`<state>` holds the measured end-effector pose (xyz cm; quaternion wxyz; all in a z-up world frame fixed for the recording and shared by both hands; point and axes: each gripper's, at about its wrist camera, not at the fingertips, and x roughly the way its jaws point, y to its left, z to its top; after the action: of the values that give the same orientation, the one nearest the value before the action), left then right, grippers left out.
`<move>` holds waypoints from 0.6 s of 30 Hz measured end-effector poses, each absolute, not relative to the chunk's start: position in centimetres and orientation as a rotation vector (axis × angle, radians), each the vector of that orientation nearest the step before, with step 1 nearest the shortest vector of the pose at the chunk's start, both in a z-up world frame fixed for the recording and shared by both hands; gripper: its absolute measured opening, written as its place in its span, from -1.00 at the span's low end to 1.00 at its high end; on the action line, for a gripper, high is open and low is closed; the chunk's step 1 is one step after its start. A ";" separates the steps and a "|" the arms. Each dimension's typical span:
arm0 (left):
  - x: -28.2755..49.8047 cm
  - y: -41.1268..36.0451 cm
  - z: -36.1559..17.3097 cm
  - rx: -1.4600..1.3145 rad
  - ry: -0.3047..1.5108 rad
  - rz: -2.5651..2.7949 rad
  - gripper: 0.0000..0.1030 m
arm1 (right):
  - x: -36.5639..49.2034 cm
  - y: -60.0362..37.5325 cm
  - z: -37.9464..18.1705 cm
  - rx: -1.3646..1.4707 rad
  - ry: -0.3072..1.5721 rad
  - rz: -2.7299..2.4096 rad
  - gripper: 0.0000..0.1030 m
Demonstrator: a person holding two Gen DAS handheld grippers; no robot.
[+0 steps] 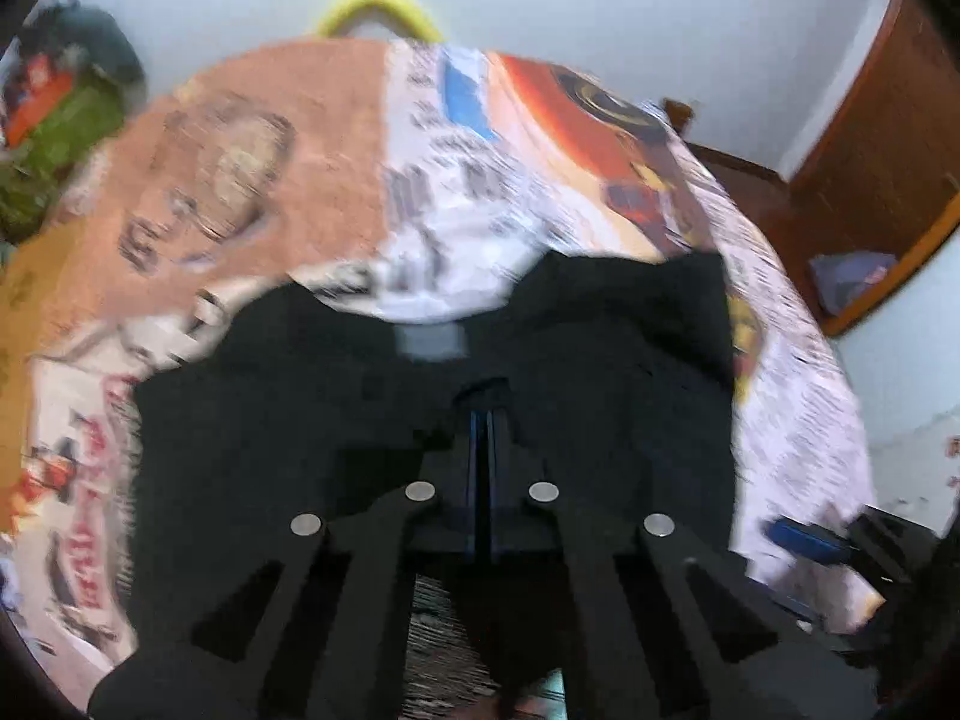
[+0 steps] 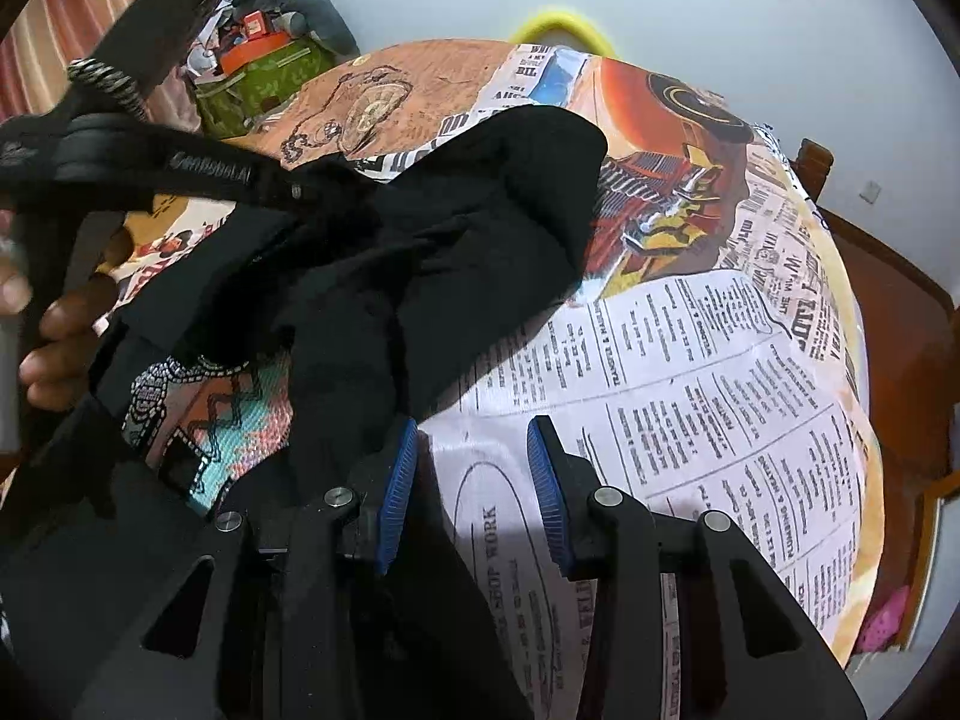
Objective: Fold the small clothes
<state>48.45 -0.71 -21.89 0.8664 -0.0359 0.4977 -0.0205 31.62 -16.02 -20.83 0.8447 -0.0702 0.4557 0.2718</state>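
- Your left tool (image 1: 483,414) has its blue pads pressed together with barely a sliver between them, and black cloth bunches around the tips, so it reads as clamped on the black garment (image 1: 432,420) (the left view is motion-blurred, so take the exact bite as a judgement).
- Your right tool (image 2: 471,480) stands wide apart, both blue pads bare; nothing sits between them but the printed tablecloth (image 2: 690,390). Its left finger (image 2: 399,474) lies just beside, perhaps touching, a hanging fold of the garment.
- That garment lies in a rumpled heap on the left part of the tabletop in the right wrist view, one portion lifted toward the left tool (image 2: 273,183), with a patterned piece of fabric (image 2: 210,420) showing under it.
- Risk one: lifted by a single pinch, the cloth will likely swing and twist, so the fold line may come out skewed.
- Risk two: if the left bite is shallow, the garment could slip free when you pull.
- Risk three: closing the right tool low could catch the tablecloth along with the garment and drag it.
- Risk four: the patterned fabric under the heap may get snagged and come up too (I cannot tell whether it is part of the same piece).
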 end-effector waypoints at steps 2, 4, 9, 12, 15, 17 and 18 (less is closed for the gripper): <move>48.7 0.3 -21.6 -0.043 1.026 0.009 -0.95 | 31.2 -16.0 -20.8 -0.151 0.959 0.576 -0.32; 49.2 2.0 -21.8 -0.001 1.026 0.079 -0.96 | 31.0 -16.1 -20.8 -0.144 0.961 0.577 -0.31; 48.9 5.4 -22.5 0.006 1.070 0.122 -0.96 | 30.7 -16.1 -20.5 -0.126 0.970 0.573 -0.31; 47.2 6.0 -22.2 -0.033 1.086 0.072 -0.83 | 30.4 -16.4 -20.0 -0.110 0.977 0.563 -0.31; 44.6 5.4 -21.7 -0.007 1.092 0.015 -0.31 | 30.1 -16.8 -19.3 -0.096 0.972 0.548 -0.29; 43.3 4.7 -21.4 0.005 1.084 -0.024 0.02 | 29.7 -17.3 -18.7 -0.073 0.965 0.541 -0.25; 42.7 4.4 -21.3 0.009 1.081 -0.044 0.12 | 29.5 -17.5 -18.4 -0.065 0.963 0.540 -0.20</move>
<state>42.69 4.35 -21.26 0.8572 0.0042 0.5146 -0.0211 29.50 -17.48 -18.43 0.8509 -0.0309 0.4573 0.2566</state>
